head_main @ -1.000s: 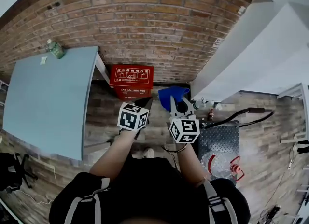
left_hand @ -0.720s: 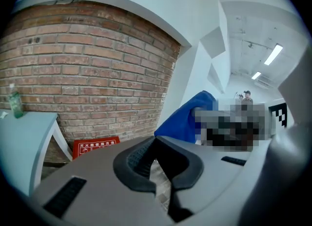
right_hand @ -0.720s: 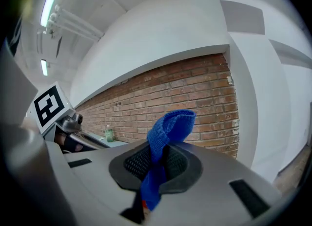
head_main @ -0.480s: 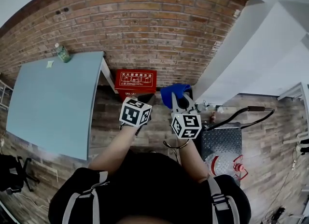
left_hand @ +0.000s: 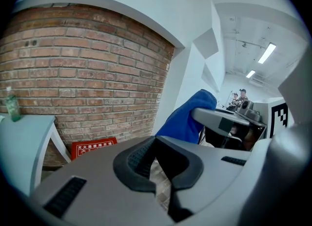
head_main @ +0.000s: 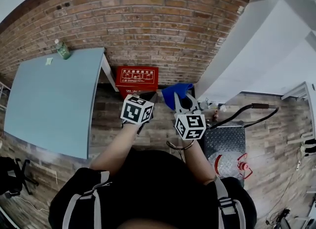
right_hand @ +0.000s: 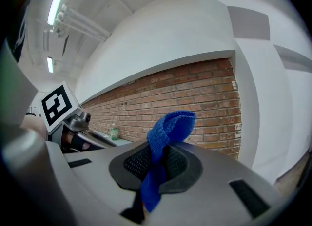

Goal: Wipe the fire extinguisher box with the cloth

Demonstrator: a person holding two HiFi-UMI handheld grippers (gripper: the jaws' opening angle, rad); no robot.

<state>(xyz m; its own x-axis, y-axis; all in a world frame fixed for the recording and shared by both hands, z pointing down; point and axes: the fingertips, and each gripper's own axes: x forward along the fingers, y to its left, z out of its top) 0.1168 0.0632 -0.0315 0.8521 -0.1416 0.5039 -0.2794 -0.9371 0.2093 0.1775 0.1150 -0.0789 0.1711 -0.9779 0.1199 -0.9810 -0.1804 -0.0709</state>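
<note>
Brick wall (head_main: pixel 148 25) behind, red fire extinguisher box (head_main: pixel 137 77) on the floor (head_main: pixel 103 119) at its foot, just right of the leg of a pale worktop (head_main: pixel 49 99). Blue cloth (right_hand: pixel 168 130) clamped in the jaws of the right gripper (right_hand: pixel 158 166); left gripper (left_hand: pixel 157 161) jaws together, empty. Best to lower the cloth's loose fold flat onto the box's labelled face; open floor in front, tight at the left edge.

The fire extinguisher box (head_main: pixel 137 77) stands against the wall (head_main: pixel 148 25), seemingly just right of the table (head_main: pixel 49 99).
</note>
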